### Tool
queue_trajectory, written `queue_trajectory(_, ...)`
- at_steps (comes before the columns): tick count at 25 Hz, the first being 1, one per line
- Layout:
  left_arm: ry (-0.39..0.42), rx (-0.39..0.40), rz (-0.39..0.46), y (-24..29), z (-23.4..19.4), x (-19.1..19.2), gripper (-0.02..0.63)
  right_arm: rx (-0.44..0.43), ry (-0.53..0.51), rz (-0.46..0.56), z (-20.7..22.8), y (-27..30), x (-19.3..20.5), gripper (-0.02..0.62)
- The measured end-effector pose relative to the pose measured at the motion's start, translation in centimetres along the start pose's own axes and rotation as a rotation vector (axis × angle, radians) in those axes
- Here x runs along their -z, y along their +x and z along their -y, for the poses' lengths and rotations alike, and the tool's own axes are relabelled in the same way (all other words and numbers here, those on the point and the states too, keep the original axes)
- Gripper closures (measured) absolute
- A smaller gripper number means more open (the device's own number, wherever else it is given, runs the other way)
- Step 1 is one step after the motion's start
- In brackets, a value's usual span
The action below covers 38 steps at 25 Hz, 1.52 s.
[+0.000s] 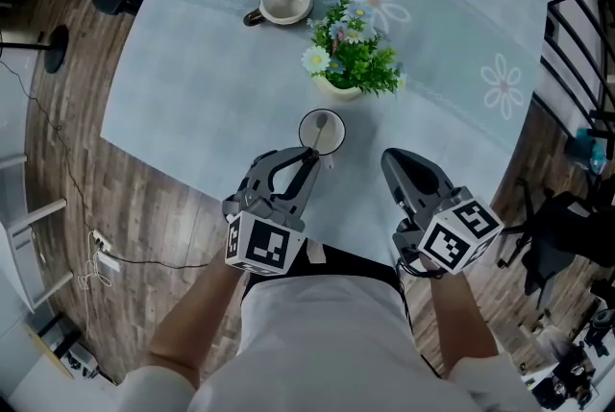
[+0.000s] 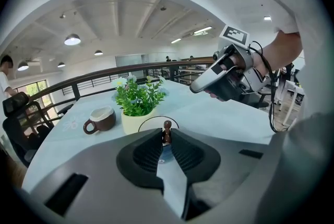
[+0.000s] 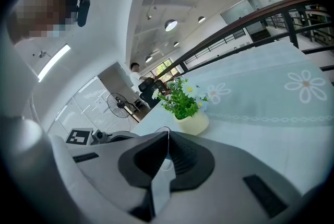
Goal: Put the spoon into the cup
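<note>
A small round cup with a pale rim stands on the light blue tablecloth just in front of the plant. The spoon leans into it, bowl end down inside the cup. My left gripper is at the cup's near side, shut on the spoon's handle. In the left gripper view the brown knob of the spoon sticks up between the pads, with the cup's rim behind them. My right gripper hovers to the right of the cup with its jaws together and nothing in them.
A brown mug with a white inside stands at the far side of the table. A cream pot of green leaves and daisies is right behind the cup. The table's near edge drops to a wood floor. A dark railing runs along the right.
</note>
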<state>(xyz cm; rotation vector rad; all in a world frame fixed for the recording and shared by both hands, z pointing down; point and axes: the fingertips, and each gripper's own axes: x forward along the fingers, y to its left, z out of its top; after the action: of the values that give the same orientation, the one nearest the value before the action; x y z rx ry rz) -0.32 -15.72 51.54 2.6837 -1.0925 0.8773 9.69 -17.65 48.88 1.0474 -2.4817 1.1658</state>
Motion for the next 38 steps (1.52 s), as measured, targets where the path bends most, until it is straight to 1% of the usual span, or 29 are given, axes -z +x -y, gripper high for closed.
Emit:
queue_trajectory(13,0.009,0.043,-0.004,0.7,1.7,-0.2,0.544,0.008,0.018,0.009,0.4,-0.7,0.9,0.572)
queue_trajectory(22,0.008,0.076,-0.006,0.5,2.4,-0.1,0.488,0.018,0.019,0.024,0.0,-1.2,1.1,0.572)
queue_trajectory(27,0.017,0.076,0.020,-0.5,2.3,-0.8,0.482,0.021,0.031,0.044,-0.7,-1.5,0.7,0.572)
queue_trajectory(31,0.022,0.074,0.043,-1.5,2.0,-1.9,0.476,0.020,0.010,0.061,-1.6,-1.8,-0.1,0.572)
queue_trajectory(38,0.007,0.043,0.095,-4.0,0.5,-4.2,0.477,0.024,-0.021,0.095,-3.7,-2.4,-1.6,0.572)
